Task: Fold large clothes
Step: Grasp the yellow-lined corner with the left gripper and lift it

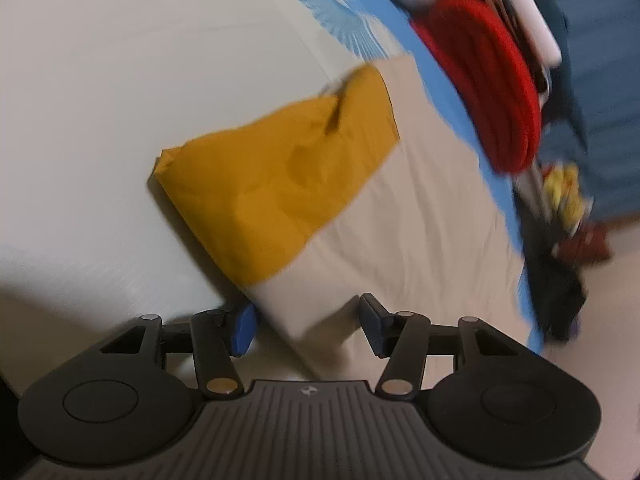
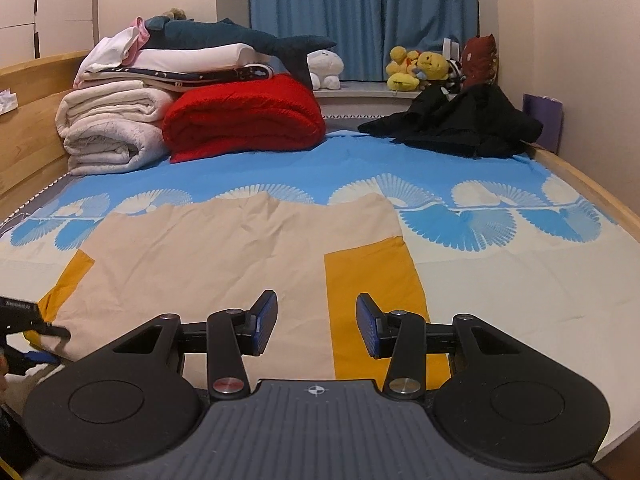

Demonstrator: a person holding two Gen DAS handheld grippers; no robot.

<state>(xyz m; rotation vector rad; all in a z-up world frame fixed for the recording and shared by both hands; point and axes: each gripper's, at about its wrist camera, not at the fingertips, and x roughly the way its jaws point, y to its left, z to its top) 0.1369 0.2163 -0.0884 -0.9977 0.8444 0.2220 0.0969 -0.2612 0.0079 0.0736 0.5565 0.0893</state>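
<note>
My left gripper (image 1: 308, 326) hangs open, nothing held, the garment (image 2: 224, 256)'s beige corner lying loose between its pads. My right gripper (image 2: 316, 324) is open and empty too, above the near hem by the yellow panel (image 2: 372, 280). The garment lies flat on the bed (image 2: 520, 264), running to twelve o'clock. I'd say we're picking up the near edge; next, both close, lift, carry it toward twelve.

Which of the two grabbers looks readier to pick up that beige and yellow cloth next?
Probably the left gripper: its open jaws straddle a corner of the cloth. The right gripper is open above flat fabric.
</note>
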